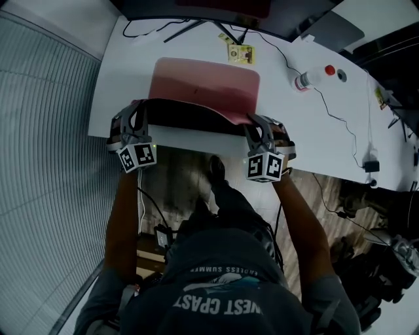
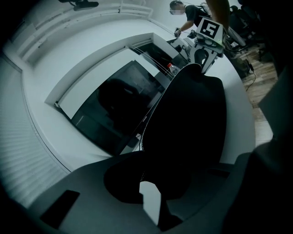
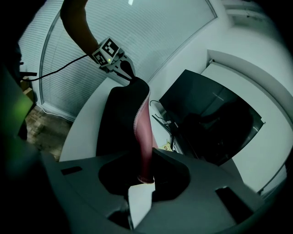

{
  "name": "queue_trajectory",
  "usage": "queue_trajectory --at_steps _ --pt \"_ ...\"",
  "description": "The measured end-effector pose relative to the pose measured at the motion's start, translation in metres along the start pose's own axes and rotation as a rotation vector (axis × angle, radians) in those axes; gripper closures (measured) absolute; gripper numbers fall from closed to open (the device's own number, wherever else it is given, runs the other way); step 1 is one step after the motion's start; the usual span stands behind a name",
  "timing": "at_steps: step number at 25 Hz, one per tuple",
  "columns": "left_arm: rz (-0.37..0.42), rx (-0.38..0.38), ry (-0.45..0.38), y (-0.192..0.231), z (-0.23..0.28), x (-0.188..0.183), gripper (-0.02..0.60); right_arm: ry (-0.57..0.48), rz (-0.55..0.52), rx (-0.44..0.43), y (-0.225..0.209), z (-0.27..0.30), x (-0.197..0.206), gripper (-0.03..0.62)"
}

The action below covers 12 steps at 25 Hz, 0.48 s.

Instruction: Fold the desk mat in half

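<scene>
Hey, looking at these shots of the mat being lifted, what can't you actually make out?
- Head view: the desk surface beneath the raised near edge of the desk mat, hidden by its dark underside.
- Head view: the print on the yellow card, too small to read.
- Head view: the monitor, cut off by the top edge.
- Left gripper view: the desk's middle, blocked by the desk mat.

An office: a long white desk carries a dark monitor at its far edge, trailing cables, a water bottle and a desk mat. Slatted blinds cover the wall on the left, the floor is wood, and another person stands far off beyond the desk's right end
</scene>
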<state>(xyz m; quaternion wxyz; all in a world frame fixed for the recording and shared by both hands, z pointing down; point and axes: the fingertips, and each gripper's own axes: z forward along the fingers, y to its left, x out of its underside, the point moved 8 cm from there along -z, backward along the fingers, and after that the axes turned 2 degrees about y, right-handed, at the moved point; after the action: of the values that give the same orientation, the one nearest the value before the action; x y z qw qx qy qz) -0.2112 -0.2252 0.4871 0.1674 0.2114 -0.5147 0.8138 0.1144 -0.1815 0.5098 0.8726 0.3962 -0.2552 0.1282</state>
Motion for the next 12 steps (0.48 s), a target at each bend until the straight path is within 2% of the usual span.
queue_trajectory --at_steps 12 --pt "-0.011 0.027 0.030 0.003 0.079 -0.005 0.549 0.049 0.069 -0.048 -0.026 0.057 0.021 0.519"
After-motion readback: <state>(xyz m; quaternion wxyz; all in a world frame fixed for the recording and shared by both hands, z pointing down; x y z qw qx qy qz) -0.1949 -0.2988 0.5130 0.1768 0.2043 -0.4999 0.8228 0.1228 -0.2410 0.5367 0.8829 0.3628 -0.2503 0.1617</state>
